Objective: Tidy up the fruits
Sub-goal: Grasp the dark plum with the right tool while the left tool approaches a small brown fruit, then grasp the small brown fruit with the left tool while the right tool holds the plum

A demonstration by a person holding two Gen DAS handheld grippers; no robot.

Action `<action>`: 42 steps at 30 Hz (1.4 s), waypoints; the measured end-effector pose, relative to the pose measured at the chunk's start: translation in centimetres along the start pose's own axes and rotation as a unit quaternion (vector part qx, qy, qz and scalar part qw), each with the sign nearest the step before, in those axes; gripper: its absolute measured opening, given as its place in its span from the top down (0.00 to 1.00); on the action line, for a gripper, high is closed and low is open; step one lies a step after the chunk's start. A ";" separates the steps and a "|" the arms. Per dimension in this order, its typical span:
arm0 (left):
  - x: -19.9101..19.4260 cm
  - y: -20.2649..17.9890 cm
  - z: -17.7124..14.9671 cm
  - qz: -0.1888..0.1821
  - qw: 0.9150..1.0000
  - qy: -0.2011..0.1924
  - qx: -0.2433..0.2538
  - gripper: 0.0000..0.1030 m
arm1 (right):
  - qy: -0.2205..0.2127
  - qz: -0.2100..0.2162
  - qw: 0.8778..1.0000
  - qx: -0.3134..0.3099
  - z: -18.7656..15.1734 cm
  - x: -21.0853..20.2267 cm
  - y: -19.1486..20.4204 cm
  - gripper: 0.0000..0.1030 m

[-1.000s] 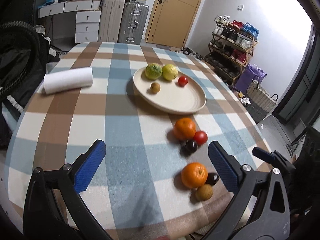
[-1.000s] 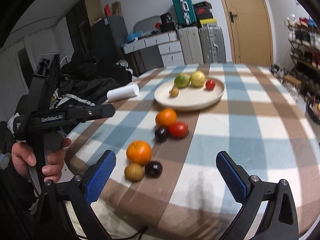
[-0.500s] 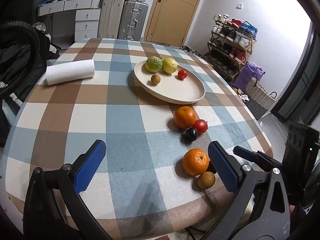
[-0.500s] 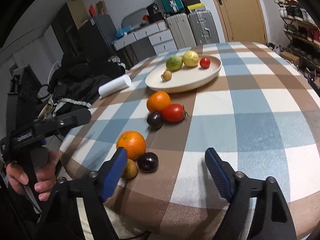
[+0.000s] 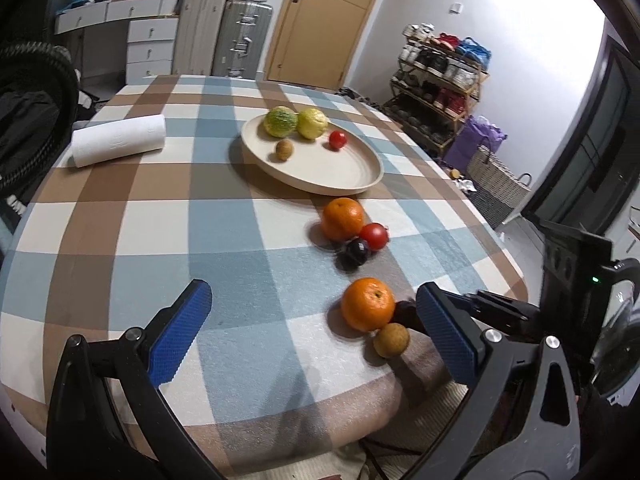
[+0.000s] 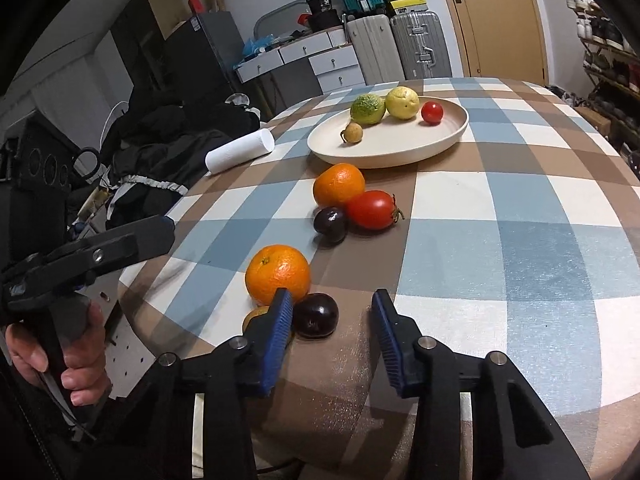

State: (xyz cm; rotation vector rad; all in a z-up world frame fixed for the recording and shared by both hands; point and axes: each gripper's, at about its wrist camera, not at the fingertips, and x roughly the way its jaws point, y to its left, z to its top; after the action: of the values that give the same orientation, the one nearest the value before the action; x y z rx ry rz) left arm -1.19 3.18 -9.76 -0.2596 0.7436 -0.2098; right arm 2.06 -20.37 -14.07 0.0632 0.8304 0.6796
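1. The dark plum (image 6: 315,314) sits near the counter (image 6: 520,208) edge, touching the orange (image 6: 277,274).
2. The right gripper (image 6: 330,320) jaws are spread partway around the plum; squeeze softly.
3. The left gripper (image 5: 312,320) jaws are spread wide, holding nothing.
4. Carry the plum to the plate (image 6: 400,152).

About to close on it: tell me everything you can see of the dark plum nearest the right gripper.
The dark plum is small, round, glossy and purple-black. It lies on the checked tablecloth near the table's front edge, against the near orange. It sits between the right gripper's open blue fingers, close to the left one; contact unclear.
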 end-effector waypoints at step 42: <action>5.7 -5.2 -2.9 -0.051 0.989 0.129 0.056 0.74 | -0.051 0.030 0.997 0.039 -0.8 -3.4 -2.7 0.77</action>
State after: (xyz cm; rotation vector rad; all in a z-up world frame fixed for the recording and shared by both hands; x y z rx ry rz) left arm 0.34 -3.83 -13.84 -0.1638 0.9729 -0.3861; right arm 1.28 -24.68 -13.21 0.1928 0.7586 0.6938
